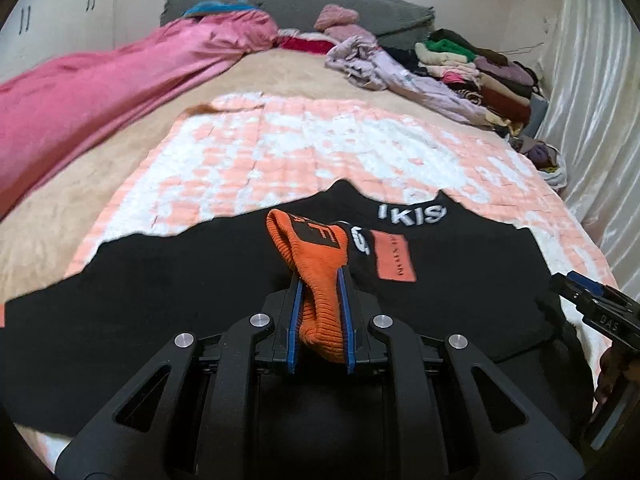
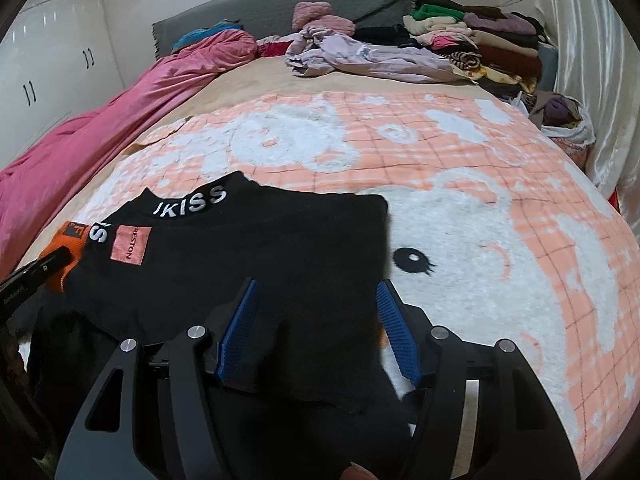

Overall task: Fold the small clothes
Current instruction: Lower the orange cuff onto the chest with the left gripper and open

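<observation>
Covering most of the bed (image 2: pixel 256 80) is a peach-and-white blanket (image 2: pixel 460 184) with a cartoon face, and along the bed's left edge lies a pink quilt (image 1: pixel 92 92). Heaps of clothes (image 2: pixel 472 40) sit at the far right by the grey headboard (image 2: pixel 280 0). On the blanket's near part lies a black top (image 2: pixel 248 248), spread flat, with white letters at the collar and a salmon patch (image 2: pixel 130 246) just below. Its orange cuff (image 1: pixel 320 280) is lifted off the black cloth and pinched in the left gripper (image 1: pixel 320 276), whose jaws are narrow and clamped on the ribbed knit. The right gripper (image 2: pixel 316 292) hangs over the top's right edge with its jaws wide, black cloth lying between the blue pads (image 2: pixel 240 332) but not squeezed.
</observation>
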`<action>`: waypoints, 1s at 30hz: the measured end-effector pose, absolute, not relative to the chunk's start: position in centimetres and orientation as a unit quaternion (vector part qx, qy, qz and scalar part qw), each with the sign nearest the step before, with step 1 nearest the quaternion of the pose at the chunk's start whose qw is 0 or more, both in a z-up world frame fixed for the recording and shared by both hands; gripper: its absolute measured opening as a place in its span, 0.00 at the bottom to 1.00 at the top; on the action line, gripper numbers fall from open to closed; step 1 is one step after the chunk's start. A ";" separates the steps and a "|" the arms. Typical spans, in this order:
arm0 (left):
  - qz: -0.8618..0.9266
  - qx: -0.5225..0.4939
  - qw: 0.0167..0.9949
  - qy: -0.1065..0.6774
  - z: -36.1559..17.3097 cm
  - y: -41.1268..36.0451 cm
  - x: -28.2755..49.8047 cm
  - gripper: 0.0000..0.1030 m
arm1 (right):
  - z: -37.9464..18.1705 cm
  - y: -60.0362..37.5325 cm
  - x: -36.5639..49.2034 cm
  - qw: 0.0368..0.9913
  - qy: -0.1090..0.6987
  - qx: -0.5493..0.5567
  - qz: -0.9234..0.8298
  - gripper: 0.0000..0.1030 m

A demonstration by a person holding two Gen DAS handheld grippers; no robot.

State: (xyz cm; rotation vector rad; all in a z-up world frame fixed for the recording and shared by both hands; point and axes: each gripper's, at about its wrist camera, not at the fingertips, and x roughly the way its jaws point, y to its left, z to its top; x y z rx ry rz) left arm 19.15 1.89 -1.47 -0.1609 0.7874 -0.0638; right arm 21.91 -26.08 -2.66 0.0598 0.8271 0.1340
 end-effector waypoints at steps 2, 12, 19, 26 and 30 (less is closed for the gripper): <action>-0.022 -0.081 0.911 0.403 -2.4 2.5 19.8 0.10 | -3.0 -25.6 22.1 0.911 0.405 0.024 0.070 0.58; 0.002 -0.086 0.912 0.402 -1.8 4.7 19.5 0.11 | -5.4 -24.8 22.6 0.894 0.442 -0.007 0.070 0.58; -0.027 -0.080 0.929 0.360 0.2 4.1 18.4 0.11 | -4.1 -24.3 21.8 0.900 0.426 0.007 0.092 0.58; -0.078 -0.040 0.903 0.421 -2.5 0.3 19.3 0.31 | -4.5 -22.9 22.0 0.894 0.436 -0.003 0.105 0.58; -0.065 -0.023 0.892 0.447 -4.6 -0.1 20.0 0.46 | -5.4 -22.6 22.0 0.887 0.450 -0.006 0.105 0.58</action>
